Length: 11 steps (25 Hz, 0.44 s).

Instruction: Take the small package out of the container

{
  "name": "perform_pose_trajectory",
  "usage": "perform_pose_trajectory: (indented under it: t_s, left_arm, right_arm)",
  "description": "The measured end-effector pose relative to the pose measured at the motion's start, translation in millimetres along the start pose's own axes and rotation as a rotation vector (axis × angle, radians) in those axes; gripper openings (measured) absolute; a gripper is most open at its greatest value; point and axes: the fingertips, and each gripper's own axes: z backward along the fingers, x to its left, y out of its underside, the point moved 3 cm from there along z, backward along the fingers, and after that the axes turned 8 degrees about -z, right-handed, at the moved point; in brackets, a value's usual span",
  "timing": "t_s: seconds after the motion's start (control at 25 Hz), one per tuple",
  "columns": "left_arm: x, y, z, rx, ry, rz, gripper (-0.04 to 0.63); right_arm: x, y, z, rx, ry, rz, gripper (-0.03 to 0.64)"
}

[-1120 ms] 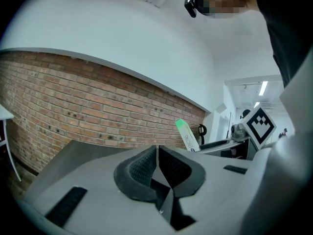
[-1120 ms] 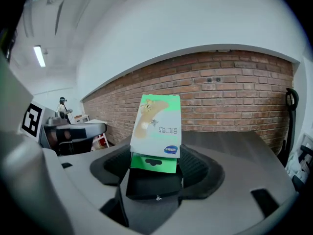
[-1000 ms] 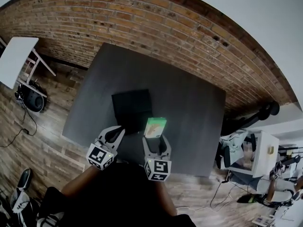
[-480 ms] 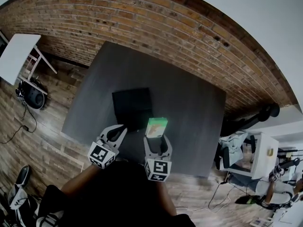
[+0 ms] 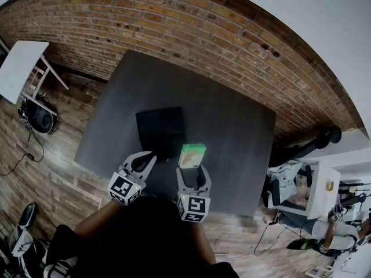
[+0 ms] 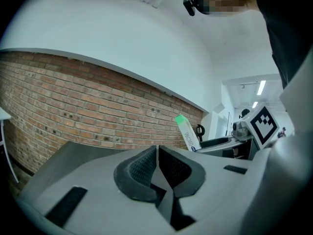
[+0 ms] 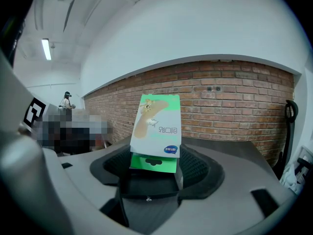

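Little has moved over the last second. In the head view the small package (image 5: pixel 192 155) has drifted a touch toward the right of the frame with the right claw (image 5: pixel 191 170). It sits outside the container (image 5: pixel 161 129), just off that black box's lower right corner, over the desk (image 5: pixel 232 114). Its long axis runs up the frame, straight out from the claw. The left claw (image 5: pixel 142 160) lies lower left of it, by the container's near edge.

From the left gripper view, we see the left claw (image 6: pixel 157 153) with its pads together on nothing. The package (image 6: pixel 187 131) stands to the right of it, leaning left at the top.

From the right gripper view, the right claw (image 7: pixel 155 164) is clamped on the package's (image 7: pixel 157 124) green tab end. The printed face is toward us, and the far end points up and away along the jaws. We judge the lift done; setting down calls for bare desk right of the box.
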Motion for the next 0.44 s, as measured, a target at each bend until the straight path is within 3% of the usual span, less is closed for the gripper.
perform_pose_trajectory:
  t_s: [0.44]
  left_arm:
    - [4.3, -0.2, -4.6, -0.001, 0.007, -0.003, 0.043]
  right_arm:
    - [2.4, -2.1, -6.0, -0.01, -0.006, 0.008, 0.328]
